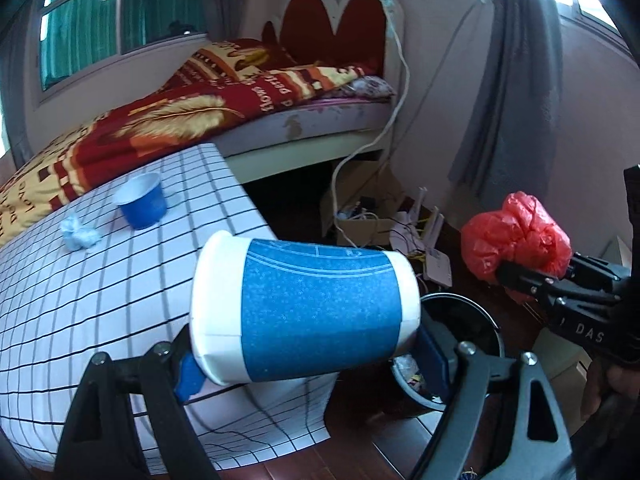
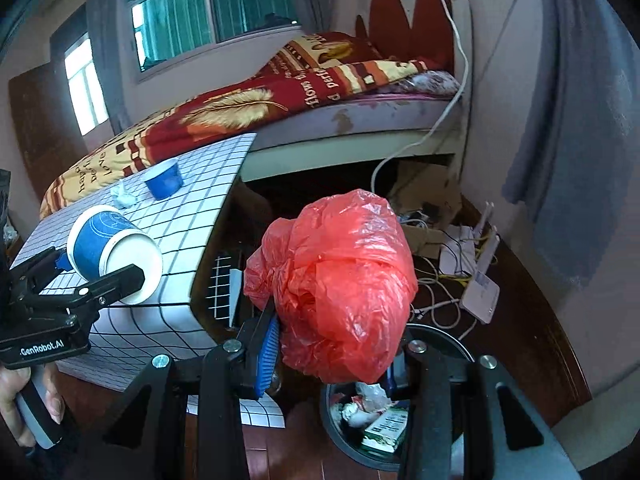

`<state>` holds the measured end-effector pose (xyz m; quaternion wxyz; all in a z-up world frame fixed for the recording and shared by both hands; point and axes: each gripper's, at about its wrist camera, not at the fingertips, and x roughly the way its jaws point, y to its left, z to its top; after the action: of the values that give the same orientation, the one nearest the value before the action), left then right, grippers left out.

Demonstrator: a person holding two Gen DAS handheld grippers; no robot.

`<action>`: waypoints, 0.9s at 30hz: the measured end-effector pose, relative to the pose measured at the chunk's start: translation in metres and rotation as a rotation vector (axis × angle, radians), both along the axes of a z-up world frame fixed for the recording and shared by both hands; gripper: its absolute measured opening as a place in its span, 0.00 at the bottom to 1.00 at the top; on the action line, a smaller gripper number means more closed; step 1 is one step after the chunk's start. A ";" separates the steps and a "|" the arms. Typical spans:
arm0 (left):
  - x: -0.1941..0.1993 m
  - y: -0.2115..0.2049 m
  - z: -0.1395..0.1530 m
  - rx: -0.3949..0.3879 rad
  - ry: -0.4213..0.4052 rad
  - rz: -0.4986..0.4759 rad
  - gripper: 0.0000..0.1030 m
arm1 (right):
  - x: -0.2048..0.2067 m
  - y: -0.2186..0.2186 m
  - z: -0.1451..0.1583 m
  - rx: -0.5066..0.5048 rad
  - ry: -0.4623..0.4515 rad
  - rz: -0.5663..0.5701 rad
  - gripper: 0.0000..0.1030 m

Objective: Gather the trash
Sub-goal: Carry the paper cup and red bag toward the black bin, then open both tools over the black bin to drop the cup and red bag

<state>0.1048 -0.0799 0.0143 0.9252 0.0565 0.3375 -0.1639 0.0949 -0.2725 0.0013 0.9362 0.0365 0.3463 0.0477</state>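
light: daylight from the windows [image 2: 208, 20], soft, room fairly dim
glare: left pane [image 2: 84, 80] blown out white
shadows: under the bed [image 1: 296, 196] near black
distortion: heavy fisheye, table grid [image 1: 100, 280] bows, dark corner vignette
focus: cup [image 1: 308, 308] and bag [image 2: 340, 280] sharp, far corner slightly soft

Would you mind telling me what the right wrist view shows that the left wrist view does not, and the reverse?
Only the right wrist view shows the trash inside the bin, the hand on the left gripper's handle, and its "GenRobot.AI" label.

Only the left wrist view shows the "DAS" lettering on the right gripper.

Both show the held paper cup, the red plastic bag, the small blue cup, the crumpled tissue and the bed.
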 end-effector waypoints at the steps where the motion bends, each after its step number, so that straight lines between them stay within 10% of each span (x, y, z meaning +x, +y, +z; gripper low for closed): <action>1: -0.001 -0.005 -0.001 0.001 0.003 -0.009 0.83 | -0.002 -0.005 -0.001 0.003 0.002 -0.010 0.42; 27: 0.006 -0.096 -0.061 -0.013 0.153 -0.215 0.83 | -0.035 -0.099 -0.064 -0.015 0.127 -0.199 0.42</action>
<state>0.1104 -0.1757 -0.0464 0.8742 0.0736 0.3979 -0.2683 0.0603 -0.3712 -0.0631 0.9126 0.0668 0.4001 -0.0502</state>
